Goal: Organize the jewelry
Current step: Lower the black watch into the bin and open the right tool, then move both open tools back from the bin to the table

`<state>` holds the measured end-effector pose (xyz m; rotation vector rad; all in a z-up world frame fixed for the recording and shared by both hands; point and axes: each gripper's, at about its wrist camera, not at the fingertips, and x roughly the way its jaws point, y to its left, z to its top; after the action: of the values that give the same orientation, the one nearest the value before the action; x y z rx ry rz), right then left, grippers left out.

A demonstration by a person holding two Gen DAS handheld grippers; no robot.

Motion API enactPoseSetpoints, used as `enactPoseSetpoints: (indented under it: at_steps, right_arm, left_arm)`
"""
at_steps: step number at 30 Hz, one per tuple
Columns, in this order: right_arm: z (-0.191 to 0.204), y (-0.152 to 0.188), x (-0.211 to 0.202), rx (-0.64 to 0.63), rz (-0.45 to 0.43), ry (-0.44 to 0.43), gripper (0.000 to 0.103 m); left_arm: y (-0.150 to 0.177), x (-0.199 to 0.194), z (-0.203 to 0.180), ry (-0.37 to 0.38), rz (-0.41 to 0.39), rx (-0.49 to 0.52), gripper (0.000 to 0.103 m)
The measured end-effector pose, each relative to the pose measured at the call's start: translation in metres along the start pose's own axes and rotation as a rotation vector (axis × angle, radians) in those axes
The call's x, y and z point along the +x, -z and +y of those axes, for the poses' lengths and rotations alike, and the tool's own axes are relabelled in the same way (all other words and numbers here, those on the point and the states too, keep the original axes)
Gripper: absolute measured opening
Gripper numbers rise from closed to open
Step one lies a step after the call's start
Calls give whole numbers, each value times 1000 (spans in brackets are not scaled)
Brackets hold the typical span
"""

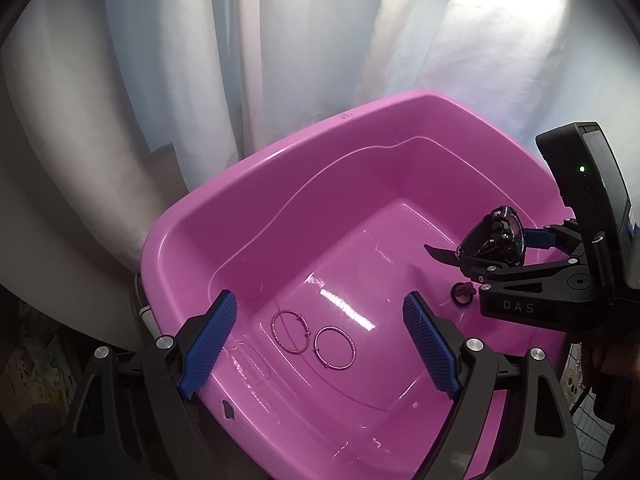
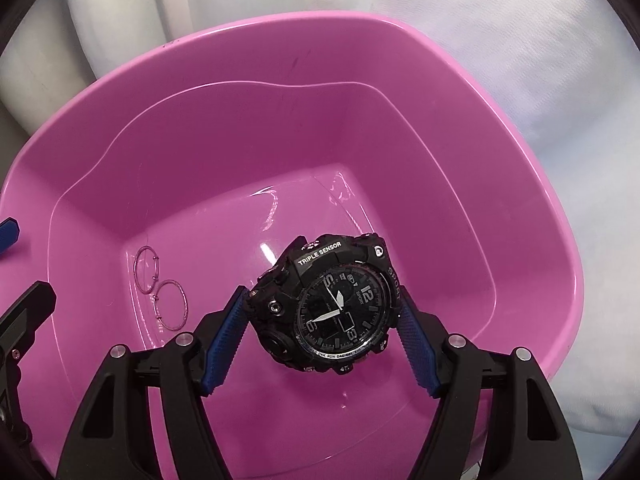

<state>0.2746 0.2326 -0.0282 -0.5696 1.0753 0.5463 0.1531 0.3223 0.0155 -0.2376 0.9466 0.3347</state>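
Two tongs over a pink tub. Left tongs gape wide, nothing between the blue pads, hovering above two thin hoops lying side by side and touching on the tub floor. Right tongs clamp a black watch by its case sides, face up, held above the tub floor, clear of the hoops. Small dark ring lies on the floor near the right tongs. White cloth behind the tub.
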Motion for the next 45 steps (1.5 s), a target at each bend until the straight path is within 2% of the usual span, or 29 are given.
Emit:
enactPoseSetpoints:
  at_steps: [3,6,14,16,26,37,45]
  right_arm:
    - [2,-18,4,-1,19,-27,76]
    - [2,-24,2,1,16,-15,80]
    - [-5,-12,-10,58,-50,-57,80]
    - [-6,6,-14,70,-73,-74,80]
    - [1,43,-52,105,-212,-115,80]
    - [-5,94,-94,111,-282,-117,80]
    - [-10,152,-111,151,-327,-128,80]
  left_arm:
    - [1,-2,1,-1,-3,-4,84]
    - [0,-5,1,-2,-6,-10,84]
    - [3,-15,1,-2,-25,-17,84]
    - [5,-18,1,-3,-31,-20,84]
    - [21,-42,2,-15,-56,-33,84]
    - [45,-75,-6,-30,-90,-44,84]
    - [75,-100,-23,-5,-109,-39,84]
